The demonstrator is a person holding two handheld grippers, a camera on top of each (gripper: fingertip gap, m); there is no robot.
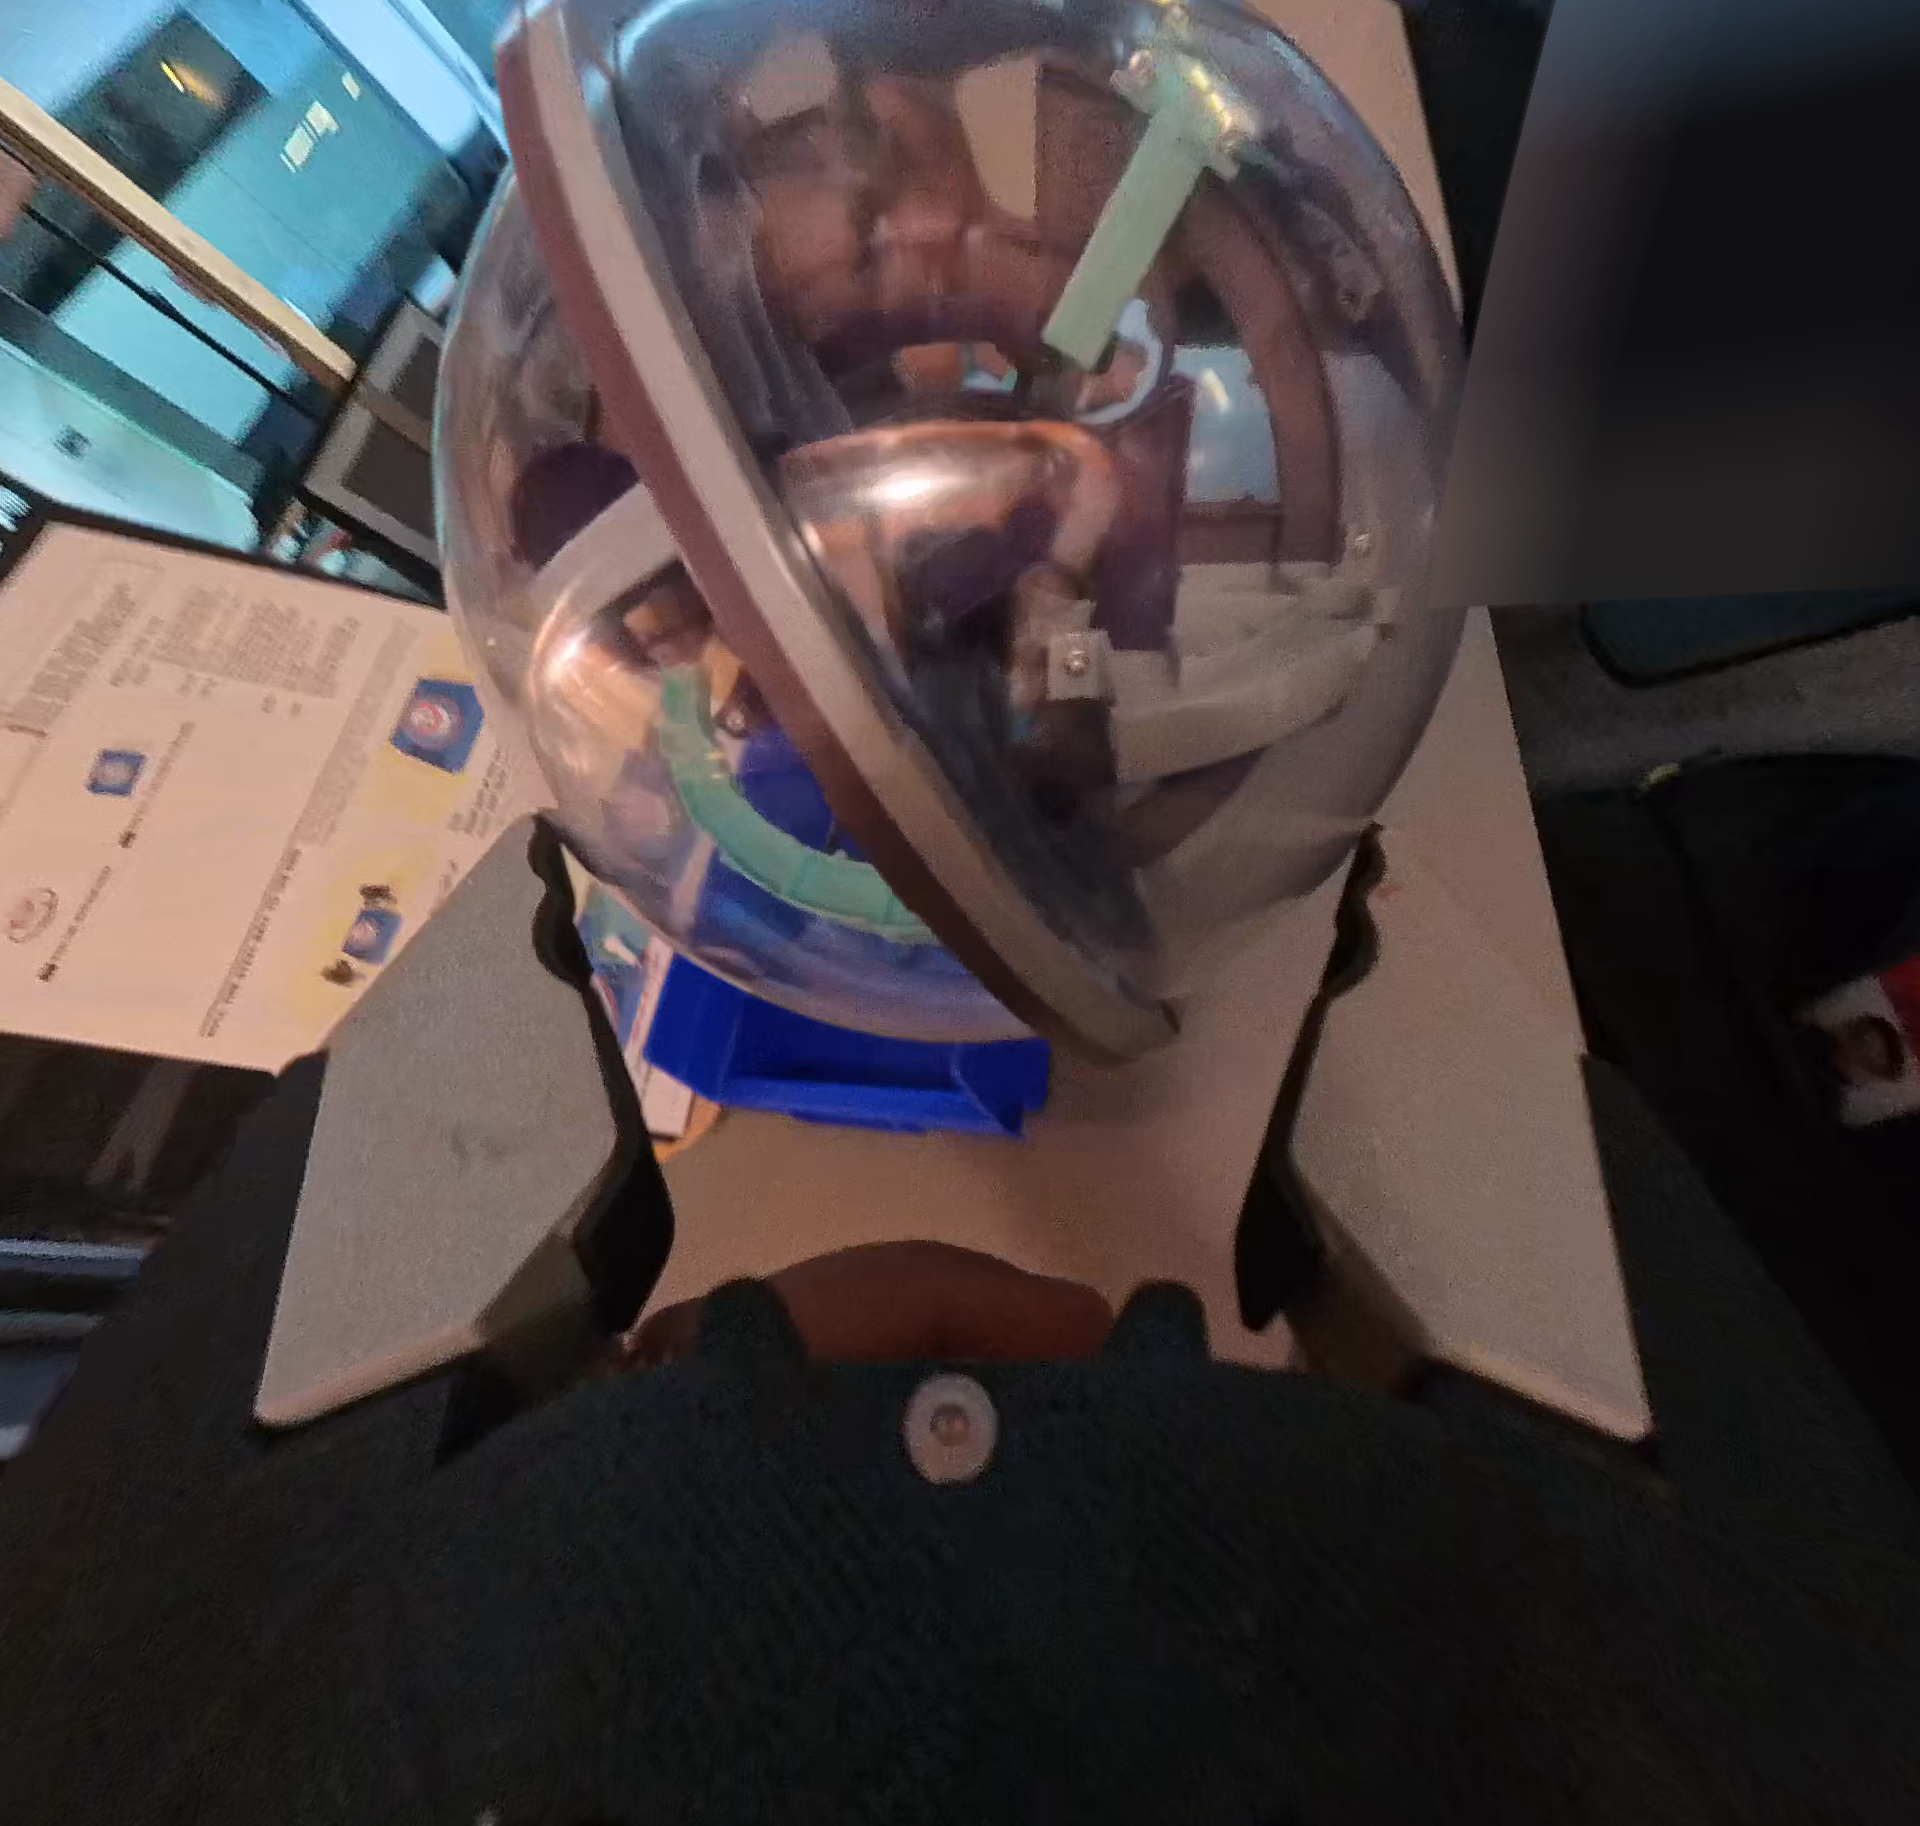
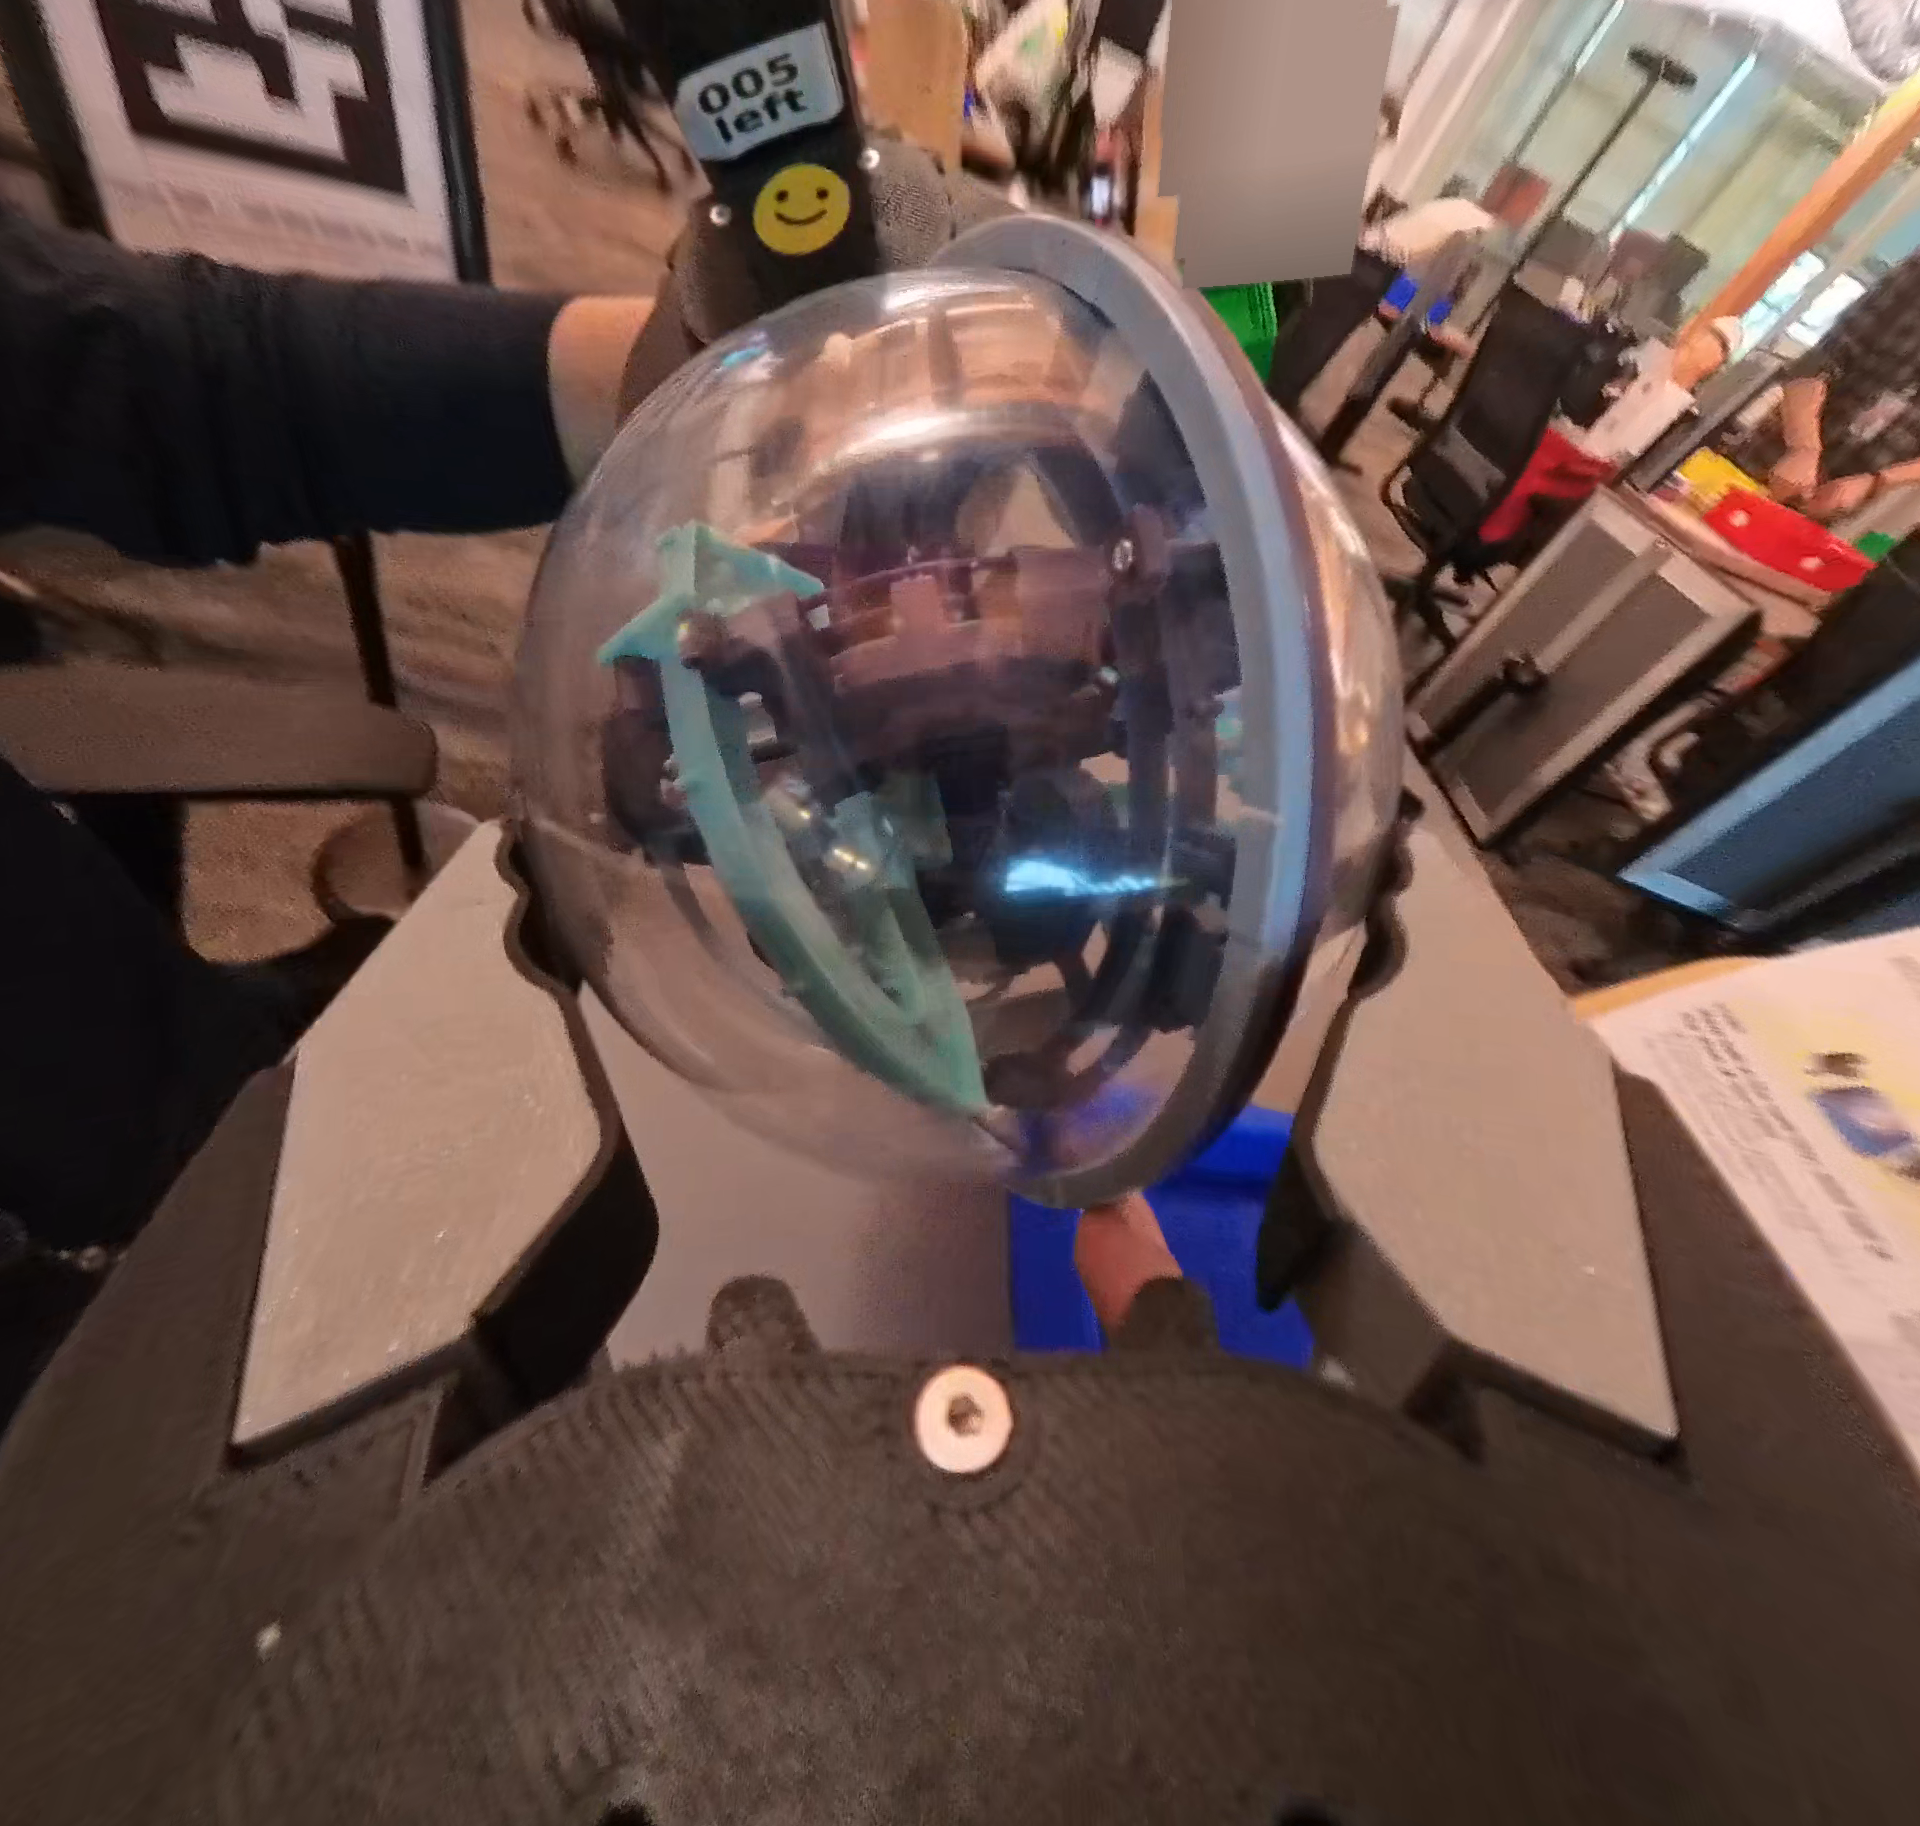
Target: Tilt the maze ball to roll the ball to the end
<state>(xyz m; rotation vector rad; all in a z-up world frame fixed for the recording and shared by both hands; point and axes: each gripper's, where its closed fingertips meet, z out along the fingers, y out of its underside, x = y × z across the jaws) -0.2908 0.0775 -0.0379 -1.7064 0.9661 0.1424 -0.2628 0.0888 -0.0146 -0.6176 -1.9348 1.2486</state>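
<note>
Both grippers clamp the clear maze ball (image 1: 935, 488) between wide-spread fingers: the left gripper (image 1: 956, 903) from one side, the right gripper (image 2: 951, 903) from the opposite. Its grey seam ring (image 2: 1236, 633) is tilted; a blue stand (image 1: 852, 1070) sits below the fingertips.

Maze ball (image 1: 935, 488) above bin (image 1: 852, 1070) (on table (image 1: 1455, 945))

Desk surface, both wrist views.
Pale desk (image 1: 1455, 945) carries a blue plastic stand (image 1: 862, 1070) near centre; a printed sheet (image 1: 187, 789) with yellow and blue patches lies flat just beside it.
</note>
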